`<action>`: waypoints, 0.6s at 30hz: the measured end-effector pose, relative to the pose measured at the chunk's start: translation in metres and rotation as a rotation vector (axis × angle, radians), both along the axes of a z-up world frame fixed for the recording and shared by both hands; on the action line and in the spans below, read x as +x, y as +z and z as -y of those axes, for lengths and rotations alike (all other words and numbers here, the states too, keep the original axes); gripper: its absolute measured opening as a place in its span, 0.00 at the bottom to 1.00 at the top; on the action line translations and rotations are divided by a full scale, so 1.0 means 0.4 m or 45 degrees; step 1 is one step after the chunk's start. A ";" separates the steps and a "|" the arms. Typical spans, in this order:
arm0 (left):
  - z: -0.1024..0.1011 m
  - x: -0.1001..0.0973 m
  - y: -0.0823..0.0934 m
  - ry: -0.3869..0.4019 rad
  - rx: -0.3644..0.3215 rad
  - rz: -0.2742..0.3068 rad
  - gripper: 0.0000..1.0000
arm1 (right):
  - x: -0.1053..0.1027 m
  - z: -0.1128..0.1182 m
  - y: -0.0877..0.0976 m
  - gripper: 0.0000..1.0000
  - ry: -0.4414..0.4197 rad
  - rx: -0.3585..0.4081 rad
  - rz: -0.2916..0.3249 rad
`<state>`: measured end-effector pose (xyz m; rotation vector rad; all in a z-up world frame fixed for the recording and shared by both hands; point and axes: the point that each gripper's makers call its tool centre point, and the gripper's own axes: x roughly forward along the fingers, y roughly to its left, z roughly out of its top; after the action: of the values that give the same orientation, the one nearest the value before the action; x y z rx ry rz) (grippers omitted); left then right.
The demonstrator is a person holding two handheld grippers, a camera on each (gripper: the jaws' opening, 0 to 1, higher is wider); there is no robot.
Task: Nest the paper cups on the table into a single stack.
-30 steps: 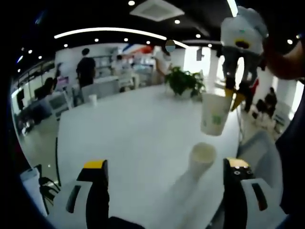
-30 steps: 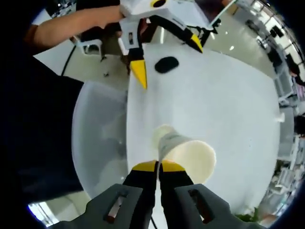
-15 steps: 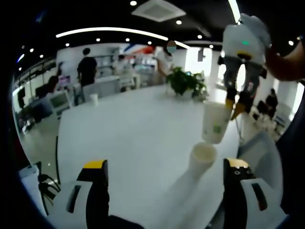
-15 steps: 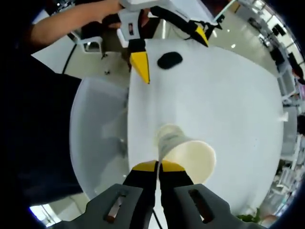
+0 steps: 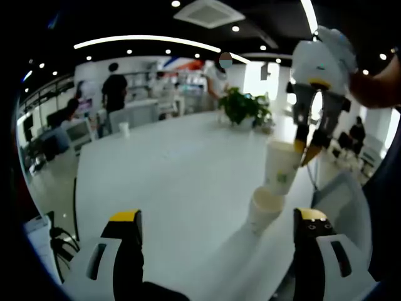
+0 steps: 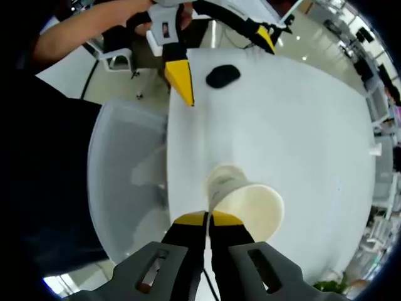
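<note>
A white paper cup (image 5: 262,212) stands upright on the white table (image 5: 169,169), between and a little beyond my left gripper's (image 5: 218,216) open jaws. A second paper cup (image 5: 280,168) with green print hangs just above it, its base at the standing cup's rim. My right gripper (image 5: 307,145) comes down from the upper right and is shut on that cup's rim. In the right gripper view my right gripper (image 6: 208,217) pinches the wall of the held cup (image 6: 250,207), and the standing cup's rim (image 6: 216,177) rings its base. My left gripper (image 6: 222,59) stands open at the top.
A black mouse-like object (image 6: 222,75) lies on the table near my left gripper. A white chair (image 6: 122,182) stands against the table's edge. Another small cup (image 5: 122,130) sits at the far end, beside a potted plant (image 5: 243,106). People stand in the background.
My right gripper has lowered the held cup from well above the standing cup down to its rim. My left gripper has stayed open and still.
</note>
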<state>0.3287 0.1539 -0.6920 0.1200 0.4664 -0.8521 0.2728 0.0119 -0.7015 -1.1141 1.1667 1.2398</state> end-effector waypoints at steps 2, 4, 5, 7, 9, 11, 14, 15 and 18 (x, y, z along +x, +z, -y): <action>-0.001 0.000 0.000 0.000 0.003 -0.001 0.98 | 0.002 0.000 -0.006 0.00 -0.008 -0.001 0.002; -0.002 -0.001 0.000 0.002 0.005 -0.001 0.98 | -0.001 -0.002 -0.009 0.00 -0.012 0.005 -0.005; -0.002 -0.002 0.000 0.001 0.003 -0.003 0.98 | -0.001 -0.003 -0.011 0.00 -0.013 0.008 -0.007; -0.003 -0.002 0.000 0.002 0.005 -0.003 0.98 | 0.002 -0.005 -0.020 0.00 -0.027 0.013 -0.012; -0.003 -0.004 -0.001 0.002 0.007 -0.008 0.98 | 0.002 -0.004 -0.027 0.00 -0.034 0.012 -0.014; -0.003 -0.005 -0.001 0.001 0.009 -0.008 0.98 | -0.001 -0.005 -0.033 0.00 -0.039 0.013 -0.019; -0.004 -0.004 0.001 0.003 0.011 -0.006 0.98 | -0.004 -0.007 -0.043 0.00 -0.038 0.012 -0.024; -0.005 -0.005 0.000 0.004 0.011 -0.009 0.98 | -0.005 -0.007 -0.045 0.00 -0.039 0.011 -0.025; -0.005 -0.007 -0.001 0.001 0.014 -0.012 0.98 | -0.005 -0.008 -0.056 0.00 -0.042 0.007 -0.029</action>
<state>0.3259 0.1559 -0.6924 0.1258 0.4801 -0.8498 0.2710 0.0153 -0.7240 -1.0751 1.1939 1.2323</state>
